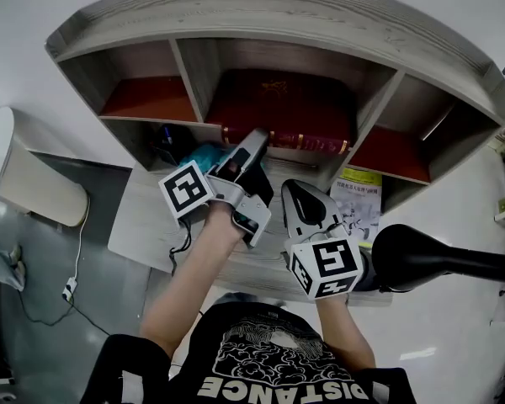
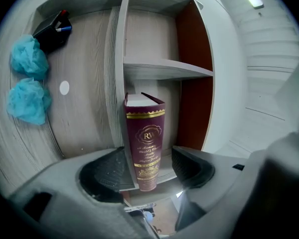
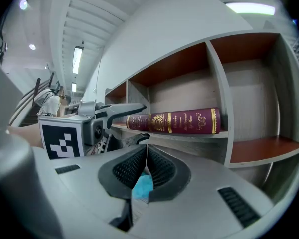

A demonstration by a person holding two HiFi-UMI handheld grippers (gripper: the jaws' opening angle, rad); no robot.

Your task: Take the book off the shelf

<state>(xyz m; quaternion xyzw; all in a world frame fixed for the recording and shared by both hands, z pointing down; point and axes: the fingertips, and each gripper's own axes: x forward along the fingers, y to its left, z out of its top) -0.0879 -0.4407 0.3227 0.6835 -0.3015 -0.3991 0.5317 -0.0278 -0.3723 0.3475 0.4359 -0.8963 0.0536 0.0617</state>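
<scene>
Maroon gold-tooled book [image 1: 282,108] lies flat in the middle compartment of the shelf [image 1: 269,11].

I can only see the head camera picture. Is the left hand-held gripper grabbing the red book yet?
Observer: Not yet. The left gripper view shows the left hand-held gripper open. The spine of the book sits between its jaws, but the pads aren't pressing on it.
Child: What does the book say?
Observer: It has the gold letters "RW" on the spine, with gold bands above and below.
Child: What about the other one?
Observer: The right gripper view shows the right hand-held gripper with its jaws closed together.
</scene>
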